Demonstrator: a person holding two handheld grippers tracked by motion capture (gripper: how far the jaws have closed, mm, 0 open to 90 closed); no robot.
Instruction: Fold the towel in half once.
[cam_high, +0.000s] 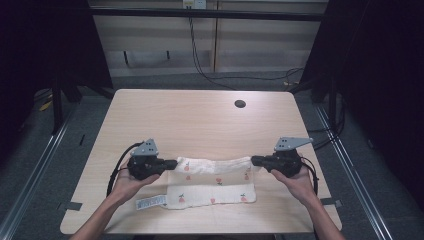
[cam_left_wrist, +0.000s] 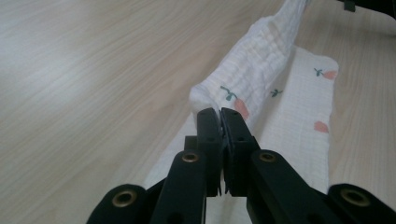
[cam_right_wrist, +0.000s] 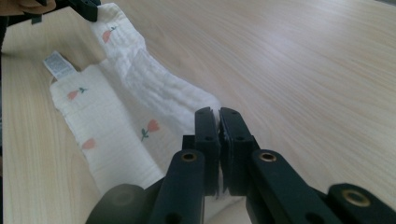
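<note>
A white cloth printed with small pink flowers lies near the table's front edge, with a label at its front left corner. Its far edge is lifted off the table and stretched between both grippers. My left gripper is shut on the cloth's far left corner. My right gripper is shut on the far right corner. The near half of the cloth lies flat on the wood. In the right gripper view the left gripper holds the far end of the raised cloth fold.
The light wooden table has a round cable hole at its far right. Behind it, cables trail over grey floor. Dark stands flank the table on both sides.
</note>
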